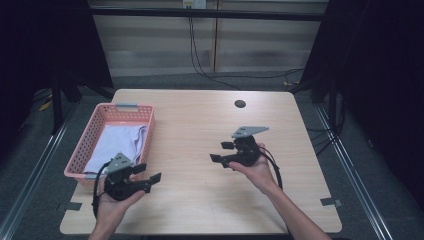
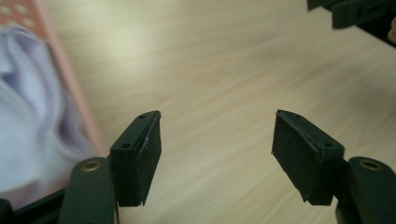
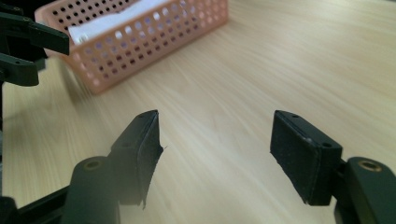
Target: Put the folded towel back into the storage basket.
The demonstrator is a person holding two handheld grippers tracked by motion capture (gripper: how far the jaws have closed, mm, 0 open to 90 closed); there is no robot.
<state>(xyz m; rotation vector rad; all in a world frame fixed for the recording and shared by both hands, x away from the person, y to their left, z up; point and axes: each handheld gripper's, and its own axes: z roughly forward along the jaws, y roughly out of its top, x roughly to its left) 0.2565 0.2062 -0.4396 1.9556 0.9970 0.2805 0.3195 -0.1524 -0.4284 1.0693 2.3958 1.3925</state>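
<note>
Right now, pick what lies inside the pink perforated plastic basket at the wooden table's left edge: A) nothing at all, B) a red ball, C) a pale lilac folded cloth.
C: the pink basket holds a pale lilac cloth, also seen beside the left gripper.

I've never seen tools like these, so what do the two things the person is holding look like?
Both grippers, left and right, are black, each with two flat rectangular jaws faced with dark pads and fixed by small screws. A grey three-cornered plate sits on top of each, and a black cable trails from it. The forearms are bare, with no sleeves in view.
</note>
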